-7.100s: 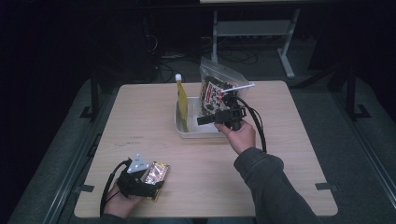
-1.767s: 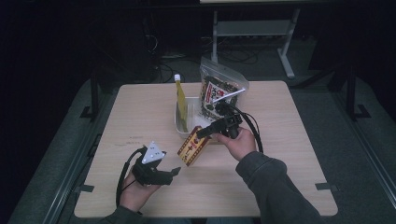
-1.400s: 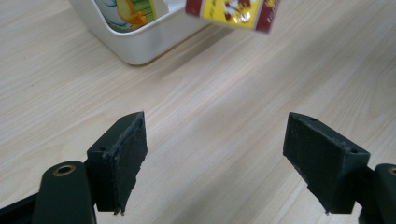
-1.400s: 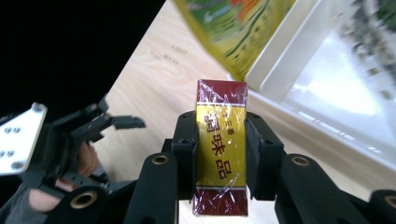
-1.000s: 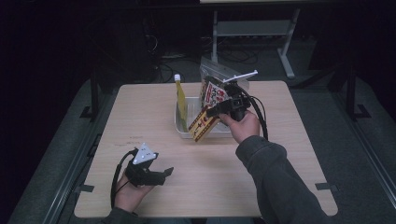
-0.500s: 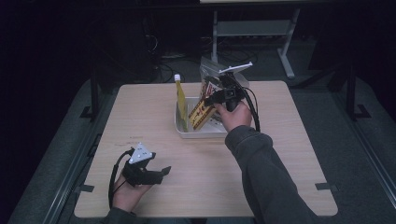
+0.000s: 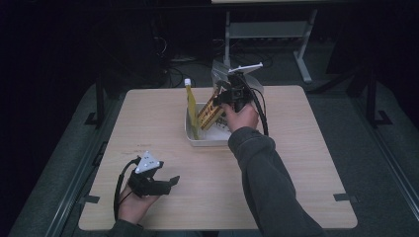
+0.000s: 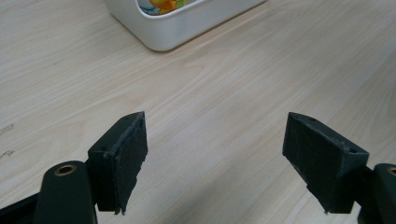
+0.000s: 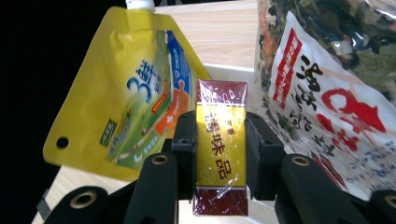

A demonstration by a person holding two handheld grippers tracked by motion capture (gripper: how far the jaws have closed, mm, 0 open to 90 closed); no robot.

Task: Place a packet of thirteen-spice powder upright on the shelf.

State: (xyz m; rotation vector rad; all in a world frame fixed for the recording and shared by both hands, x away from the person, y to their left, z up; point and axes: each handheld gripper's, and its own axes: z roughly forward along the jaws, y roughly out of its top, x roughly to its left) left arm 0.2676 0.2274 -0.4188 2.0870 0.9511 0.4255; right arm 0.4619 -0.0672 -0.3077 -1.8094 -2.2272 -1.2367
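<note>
Each hand carries a black gripper: the left gripper [image 7: 170, 181] and the right gripper [image 7: 221, 97] both have a pale grey three-cornered plate on top and a trailing black cable. Their black jaws have flat dark pads and brass-ringed screw holes. The right arm wears a dark grey-green sleeve [image 7: 269, 185].

A dim lab or studio: lone wooden table [image 7: 296, 148], cables [image 7: 173, 74], metal stand [image 7: 267, 29] behind.

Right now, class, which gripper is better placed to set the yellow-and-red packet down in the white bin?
Right. The right gripper is shut on the packet over the bin. The left gripper is open, near the table's front edge.
</note>
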